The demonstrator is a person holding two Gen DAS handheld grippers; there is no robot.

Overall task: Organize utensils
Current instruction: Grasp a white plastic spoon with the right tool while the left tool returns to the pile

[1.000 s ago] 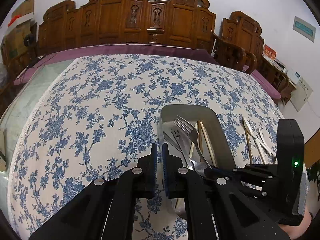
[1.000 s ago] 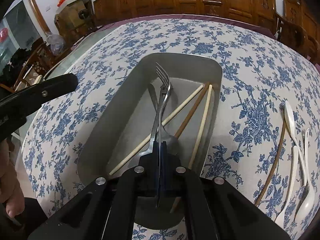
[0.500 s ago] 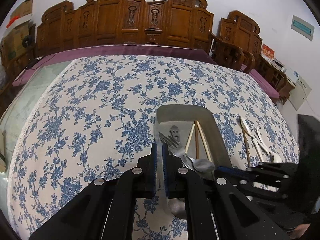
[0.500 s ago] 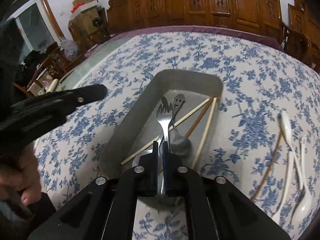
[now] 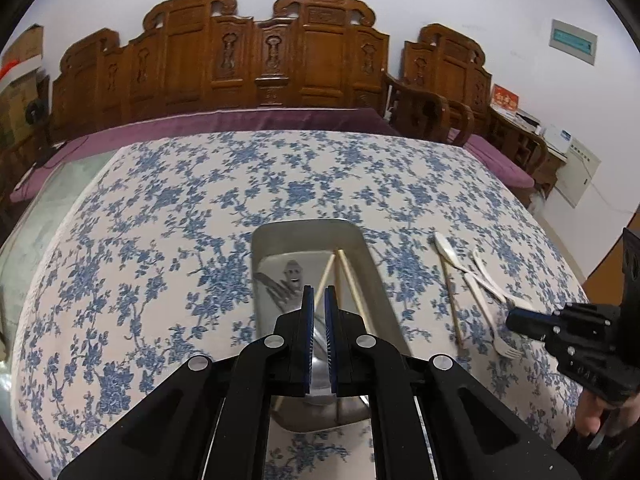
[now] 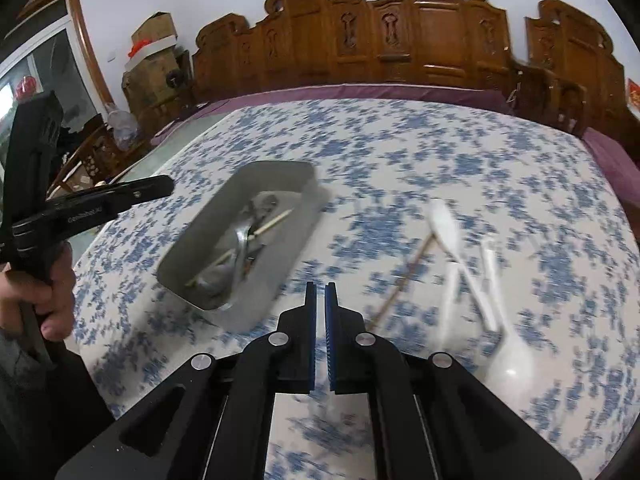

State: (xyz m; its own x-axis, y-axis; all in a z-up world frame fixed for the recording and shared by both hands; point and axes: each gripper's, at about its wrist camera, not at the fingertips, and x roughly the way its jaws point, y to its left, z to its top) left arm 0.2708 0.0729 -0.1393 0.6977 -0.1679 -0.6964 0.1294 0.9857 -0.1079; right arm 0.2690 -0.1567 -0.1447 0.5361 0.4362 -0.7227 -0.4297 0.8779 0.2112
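Blue-floral cloth over the counter (image 6: 460,168), carved wooden chair backs behind. Metal tray (image 6: 244,240) left of centre in the right wrist view, holding metal cutlery and chopsticks; same tray (image 5: 360,248) directly ahead of the left tongs (image 5: 319,334). Remaining loose utensils on the cloth to the right of the tray: one brown chopstick (image 6: 404,276), white plastic knife (image 6: 444,228), white plastic spoon (image 6: 510,360), and a white plastic fork (image 5: 486,312) seen from the left wrist. Long axes running roughly away from the viewer, slightly fanned and crossing, spoon bowl nearest. Right tongs (image 6: 320,334) nearly closed, nothing between the pads, positioned between tray and loose group, loose group ahead and to the right. Left tongs likewise narrow and empty, aimed over the tray, with the loose group well apart to the right. Right hand judged the nearer for the next pick. Approach across the handle advised, pads either side of the long axis; crossed plastic pieces likely to shift together if nudged. Right view blurred; finer contact between pieces not readable.
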